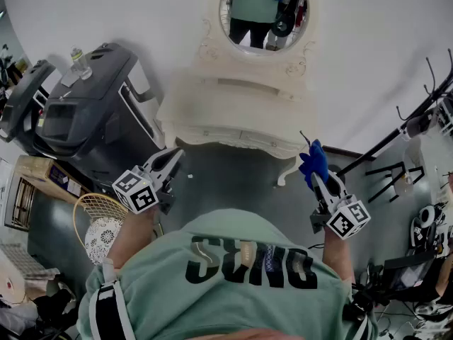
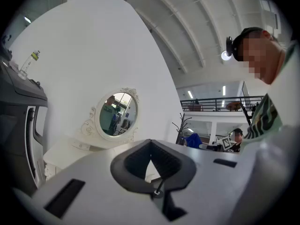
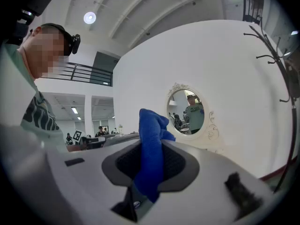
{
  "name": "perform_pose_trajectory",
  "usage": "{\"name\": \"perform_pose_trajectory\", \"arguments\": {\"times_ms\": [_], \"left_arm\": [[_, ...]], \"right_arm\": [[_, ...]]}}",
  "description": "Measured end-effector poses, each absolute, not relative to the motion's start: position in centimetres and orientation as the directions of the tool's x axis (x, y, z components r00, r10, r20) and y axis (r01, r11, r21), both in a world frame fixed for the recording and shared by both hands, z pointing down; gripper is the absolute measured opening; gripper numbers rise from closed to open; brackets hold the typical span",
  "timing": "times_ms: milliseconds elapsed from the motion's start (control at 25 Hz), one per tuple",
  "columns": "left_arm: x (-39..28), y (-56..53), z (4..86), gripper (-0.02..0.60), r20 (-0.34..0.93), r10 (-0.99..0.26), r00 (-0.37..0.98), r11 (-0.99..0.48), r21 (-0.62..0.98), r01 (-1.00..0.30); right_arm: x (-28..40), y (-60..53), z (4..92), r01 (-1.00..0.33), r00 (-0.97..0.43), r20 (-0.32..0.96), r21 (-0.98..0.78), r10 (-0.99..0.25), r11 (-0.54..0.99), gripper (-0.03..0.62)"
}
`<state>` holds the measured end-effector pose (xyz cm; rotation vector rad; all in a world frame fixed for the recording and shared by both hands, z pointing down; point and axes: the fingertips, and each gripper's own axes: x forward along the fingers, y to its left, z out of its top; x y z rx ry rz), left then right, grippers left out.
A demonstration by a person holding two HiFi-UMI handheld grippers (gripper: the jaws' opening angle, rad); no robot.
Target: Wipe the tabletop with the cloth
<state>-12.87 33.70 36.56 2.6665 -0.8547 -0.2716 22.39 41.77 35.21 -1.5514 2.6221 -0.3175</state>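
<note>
A white dressing table (image 1: 233, 115) with an oval mirror (image 1: 263, 9) stands against the wall ahead of me. My right gripper (image 1: 316, 178) is held short of the table's right end, above the floor, and is shut on a blue cloth (image 1: 313, 160). In the right gripper view the blue cloth (image 3: 151, 158) sticks up between the pads of the right gripper (image 3: 152, 143), and the mirror (image 3: 186, 111) lies beyond. My left gripper (image 1: 174, 156) hovers before the table's left end. In its own view the left gripper (image 2: 150, 142) is shut and holds nothing.
A dark treadmill (image 1: 92, 112) with a bottle (image 1: 79, 61) on its console stands left of the table. A racket (image 1: 99, 207) and a cardboard box (image 1: 49, 176) lie on the floor at the left. A black coat rack (image 1: 417, 112) and cluttered gear fill the right.
</note>
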Motion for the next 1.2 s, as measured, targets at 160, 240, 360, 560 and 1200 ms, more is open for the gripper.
{"name": "perform_pose_trajectory", "arguments": {"times_ms": [160,240,360,560,1200], "left_arm": [[-12.1,33.8,36.3,0.009,-0.085,-0.586,0.806,-0.772,0.361,-0.523],[-11.2,34.0,36.1,0.009,-0.086,-0.581,0.81,-0.777,0.356,-0.519],[-9.6,34.4,36.0,0.009,-0.079,-0.574,0.815,-0.782,0.346,-0.518],[-7.1,35.2,36.2,0.009,-0.078,-0.578,0.812,-0.778,0.354,-0.52],[0.0,35.8,38.7,0.009,0.009,-0.589,0.808,-0.752,0.36,-0.552]], "right_arm": [[23.0,42.1,35.1,-0.858,-0.484,0.034,-0.217,-0.875,0.466,0.094],[23.9,42.5,35.2,-0.859,-0.48,0.032,-0.219,-0.877,0.462,0.094],[25.5,43.0,35.2,-0.86,-0.475,0.027,-0.225,-0.879,0.458,0.094],[27.9,43.7,34.8,-0.842,-0.487,-0.005,-0.261,-0.873,0.471,0.095],[30.6,40.9,37.5,-0.742,-0.622,-0.003,-0.318,-0.783,0.59,0.097]]}}
